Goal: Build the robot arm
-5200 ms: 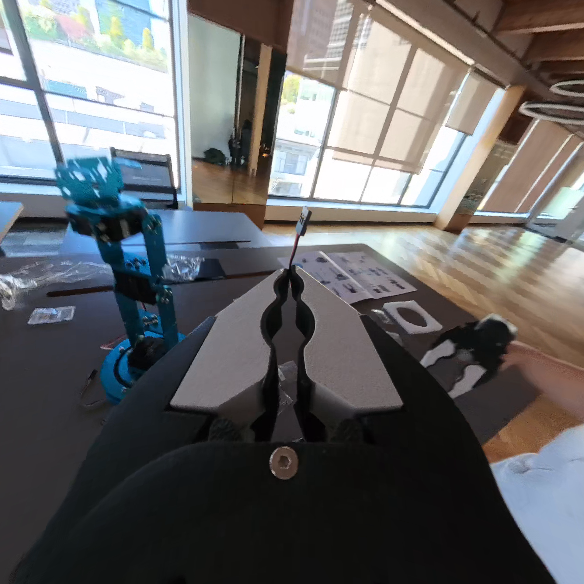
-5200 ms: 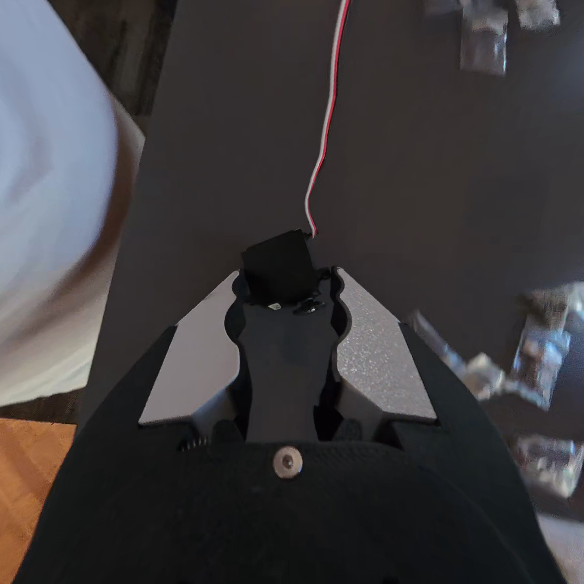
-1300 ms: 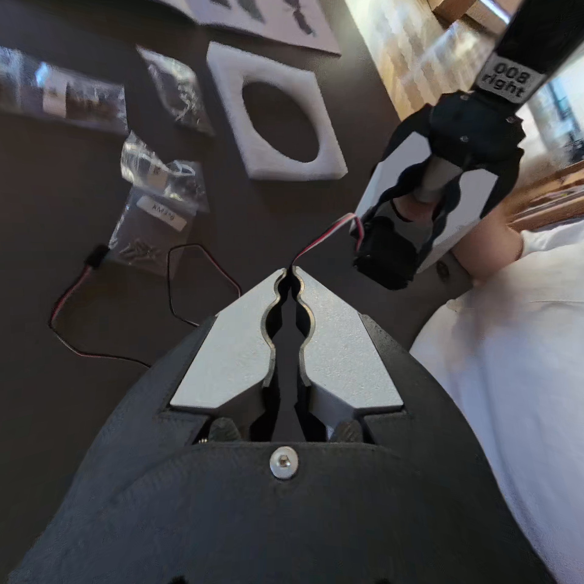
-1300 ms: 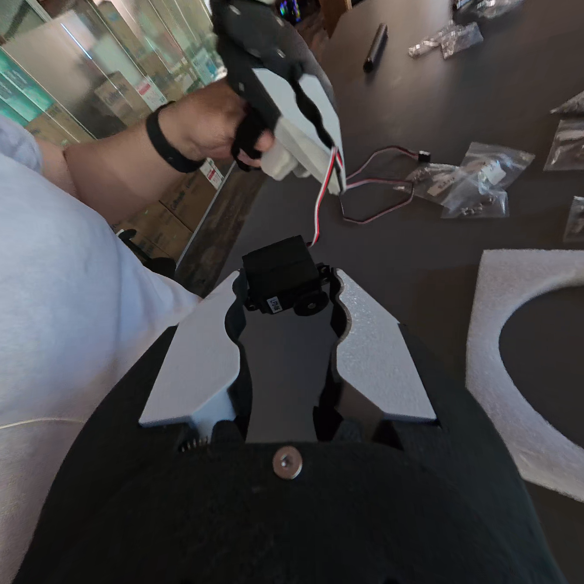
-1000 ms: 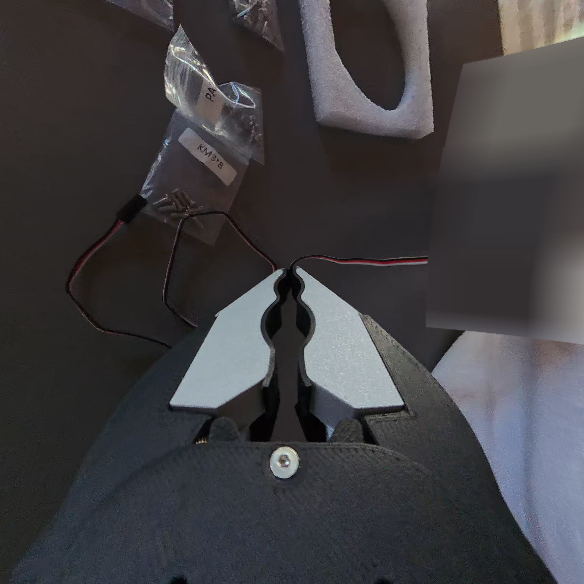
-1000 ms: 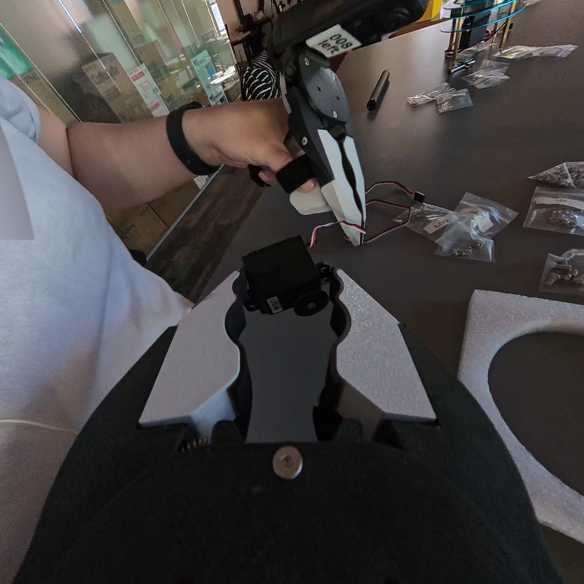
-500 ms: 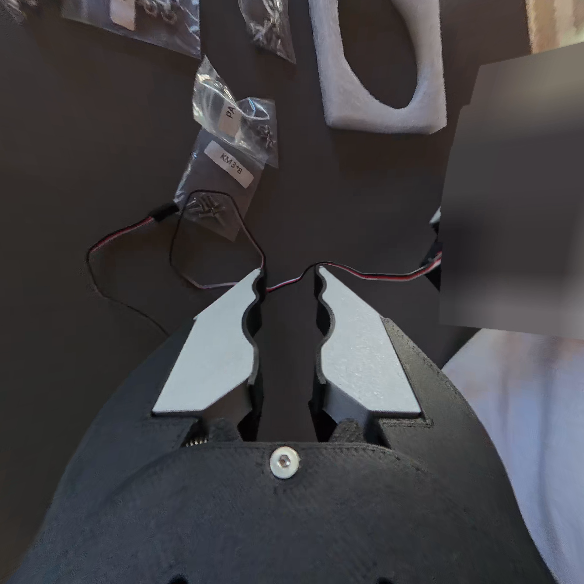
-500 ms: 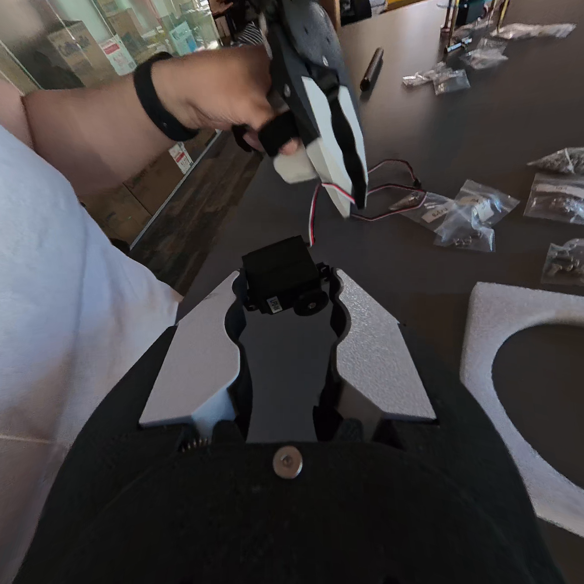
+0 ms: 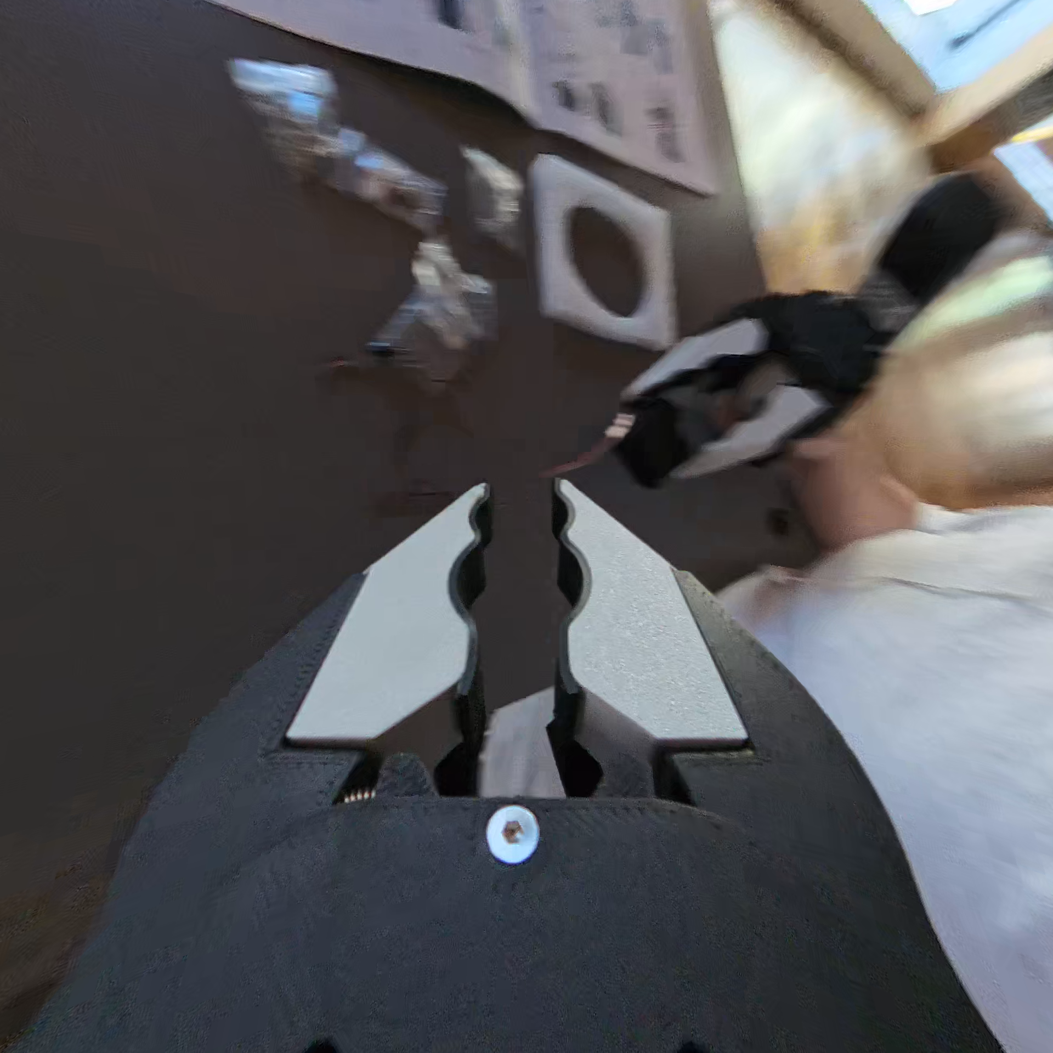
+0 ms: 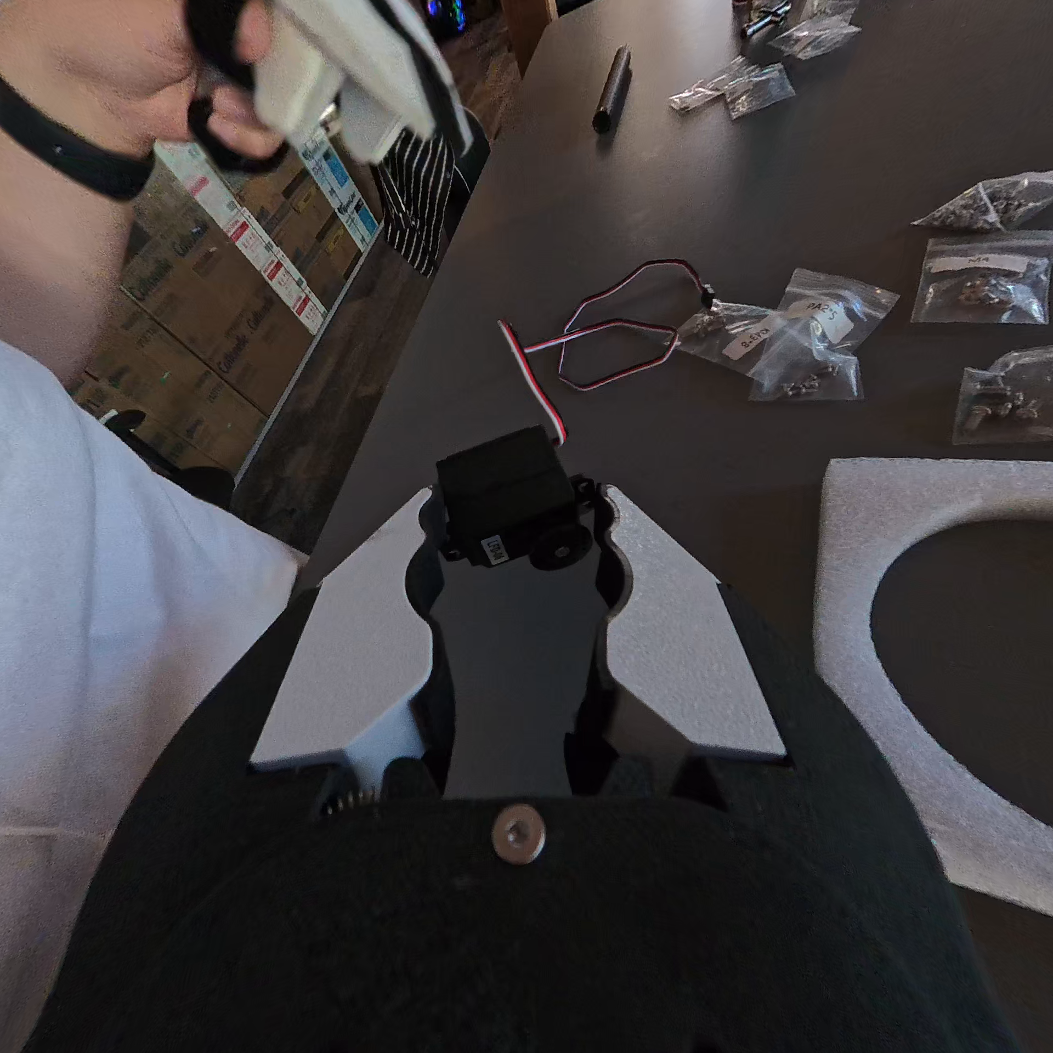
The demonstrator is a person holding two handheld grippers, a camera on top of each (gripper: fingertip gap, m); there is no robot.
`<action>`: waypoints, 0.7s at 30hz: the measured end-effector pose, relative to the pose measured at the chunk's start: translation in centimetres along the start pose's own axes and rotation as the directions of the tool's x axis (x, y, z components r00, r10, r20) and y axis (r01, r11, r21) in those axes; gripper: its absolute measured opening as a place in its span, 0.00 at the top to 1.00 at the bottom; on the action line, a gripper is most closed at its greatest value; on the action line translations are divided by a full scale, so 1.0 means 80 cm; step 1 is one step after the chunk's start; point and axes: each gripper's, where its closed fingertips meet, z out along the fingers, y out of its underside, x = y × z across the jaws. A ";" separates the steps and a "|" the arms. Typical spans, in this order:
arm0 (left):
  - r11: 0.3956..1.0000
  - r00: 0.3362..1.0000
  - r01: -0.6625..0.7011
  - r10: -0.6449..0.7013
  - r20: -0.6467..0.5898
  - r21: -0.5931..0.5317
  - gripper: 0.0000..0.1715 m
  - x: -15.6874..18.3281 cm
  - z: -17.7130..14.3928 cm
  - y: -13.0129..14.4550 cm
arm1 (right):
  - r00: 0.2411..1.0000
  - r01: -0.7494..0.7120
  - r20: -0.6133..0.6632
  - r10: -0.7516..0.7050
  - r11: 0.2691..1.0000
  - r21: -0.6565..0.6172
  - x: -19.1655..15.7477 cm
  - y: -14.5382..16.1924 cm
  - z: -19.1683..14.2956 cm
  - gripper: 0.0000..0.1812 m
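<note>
My right gripper is shut on a small black servo motor, held above the dark table. The servo's red, white and black cable runs from it and lies looped on the table, ending in a black plug near the screw bags. My left gripper is open and empty, raised above the table; it also shows blurred at the top left of the right wrist view. In the blurred left wrist view the right gripper with the servo is to the right.
Several clear bags of screws lie on the table beside the cable. A white foam square with a round hole lies at the right. A black pen-like rod lies farther off. An instruction sheet lies at the back. Stacked boxes stand beyond the table's left edge. Tip to tip, the grippers are about 15 centimeters apart.
My left gripper has let go of the servo cable, opened, and lifted up and away from it. The cable has dropped onto the table. My right gripper still holds the servo.
</note>
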 end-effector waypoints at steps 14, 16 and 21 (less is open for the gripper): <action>0.986 0.976 0.165 -0.163 -0.145 0.000 0.84 0.007 0.061 0.061 | 0.998 0.063 0.004 -0.063 0.997 -0.032 -0.035 0.006 0.046 0.71; 0.990 0.991 0.124 -0.127 0.046 0.066 0.85 -0.051 0.028 0.051 | 0.994 0.098 -0.042 -0.102 0.991 -0.087 -0.033 0.012 0.057 0.71; 0.945 0.880 0.188 -0.283 0.382 0.267 0.78 -0.229 -0.099 0.007 | 0.981 0.120 -0.127 -0.148 0.971 -0.209 -0.024 0.027 0.078 0.70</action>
